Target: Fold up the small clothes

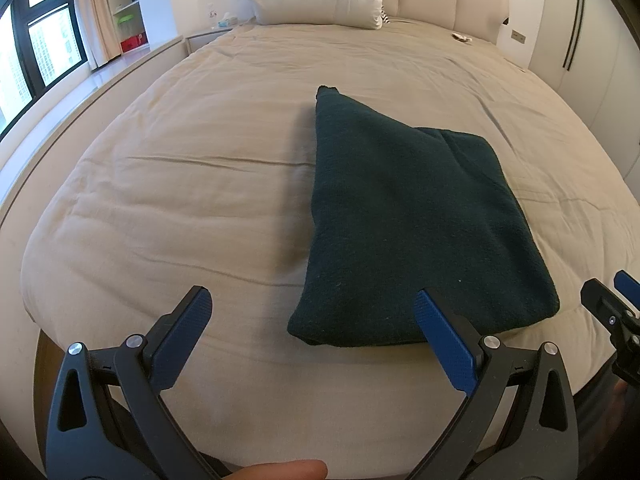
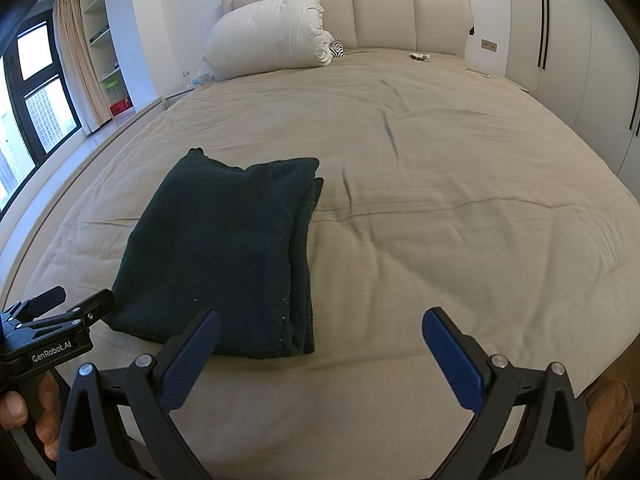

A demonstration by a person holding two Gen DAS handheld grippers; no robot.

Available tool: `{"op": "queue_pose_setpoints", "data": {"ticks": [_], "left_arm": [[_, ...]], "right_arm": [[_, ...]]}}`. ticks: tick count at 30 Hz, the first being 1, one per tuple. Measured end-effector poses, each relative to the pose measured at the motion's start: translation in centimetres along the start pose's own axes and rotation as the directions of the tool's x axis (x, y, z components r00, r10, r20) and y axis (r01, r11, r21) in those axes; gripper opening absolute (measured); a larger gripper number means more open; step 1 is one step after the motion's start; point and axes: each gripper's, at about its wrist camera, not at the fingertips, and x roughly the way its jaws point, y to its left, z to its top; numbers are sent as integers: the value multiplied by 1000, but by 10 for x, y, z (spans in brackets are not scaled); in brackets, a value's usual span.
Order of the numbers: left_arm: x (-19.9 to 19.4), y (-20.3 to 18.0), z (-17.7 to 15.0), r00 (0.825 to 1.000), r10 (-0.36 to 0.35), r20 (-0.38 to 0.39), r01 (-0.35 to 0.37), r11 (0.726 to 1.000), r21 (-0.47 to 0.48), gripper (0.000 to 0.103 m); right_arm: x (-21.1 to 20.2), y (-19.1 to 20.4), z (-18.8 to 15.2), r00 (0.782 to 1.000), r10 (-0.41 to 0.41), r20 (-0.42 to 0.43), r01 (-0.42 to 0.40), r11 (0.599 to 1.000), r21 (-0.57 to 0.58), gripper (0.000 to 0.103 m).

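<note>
**Folded dark green garment on the bed, both grippers held clear**

A dark green garment of fleecy knit is seen lying folded on the beige bedcover, near the foot of the bed. Several layers are stacked along its right edge, as shown in the right wrist view, and one corner at its far left end is seen sticking up to a point. The surrounding cover is lightly creased.

The left gripper is held above the near edge of the bed with its jaws spread wide; nothing is gripped between them. Its right blue pad overlaps the near edge of the garment in the picture, though contact cannot be judged. A fingertip is visible at the bottom of that view.

The right gripper is likewise held wide open and empty, just to the right of the garment's near corner, over bare cover. In this view the left gripper is also seen from the side at the lower left, held by a hand.

A white pillow is propped against the padded headboard at the far end, well apart from the garment. A window is seen on the left and wardrobe doors on the right.
</note>
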Motion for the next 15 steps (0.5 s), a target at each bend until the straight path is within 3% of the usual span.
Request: {"op": "queue_pose_setpoints", "data": {"ticks": [15], "left_arm": [[0,-2,0,1000,0,2,0,1000,-2,103]], "right_arm": [[-2,4,0,1000,1,2,-1,1000,-3,103]]}}
